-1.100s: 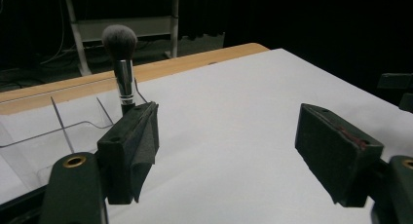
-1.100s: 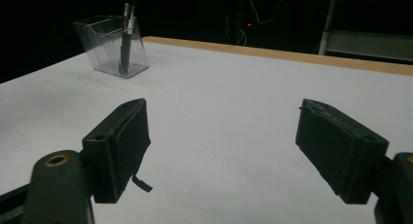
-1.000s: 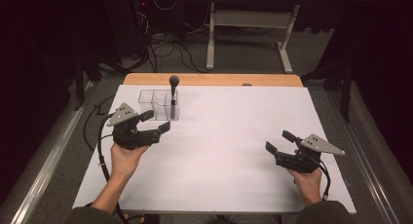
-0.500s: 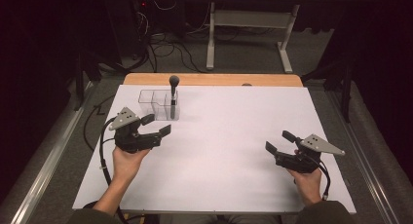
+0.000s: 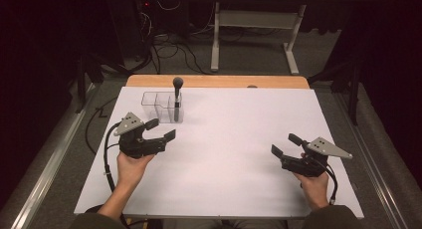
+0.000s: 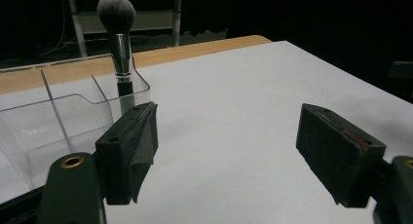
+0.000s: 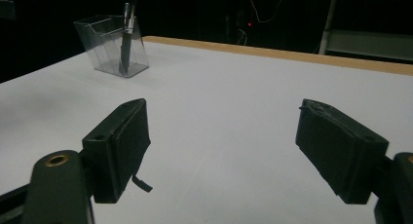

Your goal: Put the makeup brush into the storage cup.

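Brush (image 5: 177, 97) stands upright in the clear organizer (image 5: 161, 106) near the table's (image 5: 239, 154) far left corner; light, stiff handle, soft head. Best pinched on the handle below the bristles. Left gripper (image 5: 160, 131) and right gripper (image 5: 284, 145) both hold their jaws spread, empty.

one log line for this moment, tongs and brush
left tongs: open, near organizer | right tongs: open, idle | brush: upright in organizer

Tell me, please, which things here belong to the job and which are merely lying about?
In the job: makeup brush, standing in the clear organiser; left gripper, open, nearest it; right gripper, open.

Lying about: cables and metal frame on the floor behind the table.
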